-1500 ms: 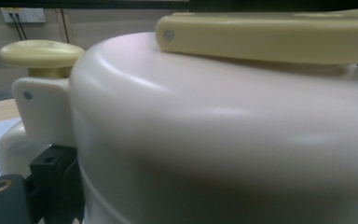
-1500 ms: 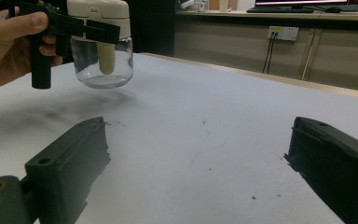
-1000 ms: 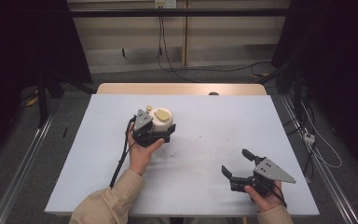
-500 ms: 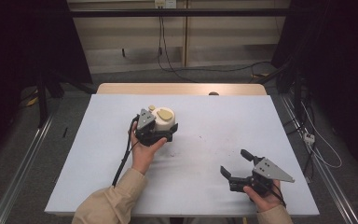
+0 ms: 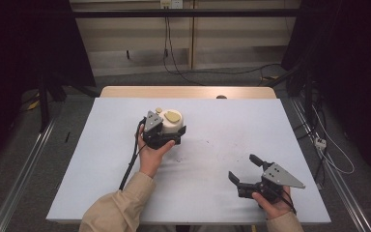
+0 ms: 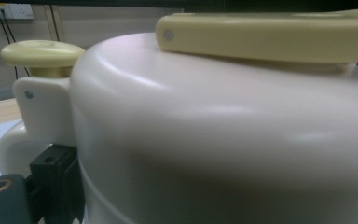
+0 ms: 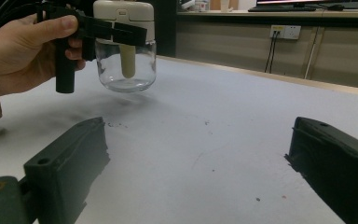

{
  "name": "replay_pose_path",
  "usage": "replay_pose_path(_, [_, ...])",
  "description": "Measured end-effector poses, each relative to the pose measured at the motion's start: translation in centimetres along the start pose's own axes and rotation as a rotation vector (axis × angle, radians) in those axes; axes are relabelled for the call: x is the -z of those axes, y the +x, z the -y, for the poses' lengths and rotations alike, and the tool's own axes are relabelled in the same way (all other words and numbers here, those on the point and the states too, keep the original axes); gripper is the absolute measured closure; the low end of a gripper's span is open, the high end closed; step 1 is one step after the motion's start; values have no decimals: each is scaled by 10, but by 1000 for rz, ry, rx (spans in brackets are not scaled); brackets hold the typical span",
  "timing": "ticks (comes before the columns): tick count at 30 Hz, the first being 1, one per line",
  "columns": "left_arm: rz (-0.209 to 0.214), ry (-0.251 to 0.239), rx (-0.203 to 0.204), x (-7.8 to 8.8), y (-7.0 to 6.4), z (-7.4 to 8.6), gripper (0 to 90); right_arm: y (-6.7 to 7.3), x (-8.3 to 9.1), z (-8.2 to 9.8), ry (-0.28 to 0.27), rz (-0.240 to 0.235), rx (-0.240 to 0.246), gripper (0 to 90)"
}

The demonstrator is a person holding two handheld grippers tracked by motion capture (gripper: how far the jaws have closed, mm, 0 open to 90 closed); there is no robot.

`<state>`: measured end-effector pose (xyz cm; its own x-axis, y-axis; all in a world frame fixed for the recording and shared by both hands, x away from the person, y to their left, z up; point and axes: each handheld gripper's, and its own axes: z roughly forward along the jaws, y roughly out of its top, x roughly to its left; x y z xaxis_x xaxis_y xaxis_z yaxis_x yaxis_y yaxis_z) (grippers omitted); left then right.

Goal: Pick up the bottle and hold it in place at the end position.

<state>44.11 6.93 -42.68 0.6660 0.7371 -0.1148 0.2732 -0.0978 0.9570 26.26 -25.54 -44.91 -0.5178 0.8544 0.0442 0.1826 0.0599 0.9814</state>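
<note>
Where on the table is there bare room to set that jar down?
Nearly all of the table is bare. The widest patch runs from the jar in the left gripper across to the far right edge. The near right corner is taken by the open right gripper.

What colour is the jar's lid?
Cream-white lid with pale yellow handle; clearest in the left gripper view.

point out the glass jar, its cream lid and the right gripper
glass jar [image 7: 126, 70], right gripper view, on its clear glass wall
cream lid [image 5: 172, 122], high view, on its rounded top
right gripper [image 5: 245, 168], high view, midway between its open fingers
</note>
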Motion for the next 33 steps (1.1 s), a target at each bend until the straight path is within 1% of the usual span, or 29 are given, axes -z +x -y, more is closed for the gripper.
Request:
replay_pose_path(12, [0,11,-5,-8,-3,0,64,0,1,0,-5,1,-2,36])
replay_pose_path(13, [-1,10,6,-10,-4,1,64,0,1,0,-5,0,-2,36])
replay_pose_path(15, [5,14,-2,-11,-5,1,63,0,1,0,-6,0,-2,36])
replay_pose_path(19, [2,9,8,-14,-6,1,64,-1,0,0,-5,0,-2,36])
replay_pose_path(20, [6,10,3,-14,-6,0,64,-1,0,0,-6,-2,-3,35])
replay_pose_path(24, [6,5,7,-16,-7,0,64,-1,1,0,-9,-2,-7,35])
replay_pose_path(27, [8,11,3,-18,-8,2,63,-1,0,0,-9,-3,-4,35])
replay_pose_path(30, [5,17,2,-20,-8,4,64,-1,0,0,-8,-2,-6,35])
replay_pose_path(33, [-4,15,14,-22,-10,5,64,-1,0,0,-8,-3,-6,35])
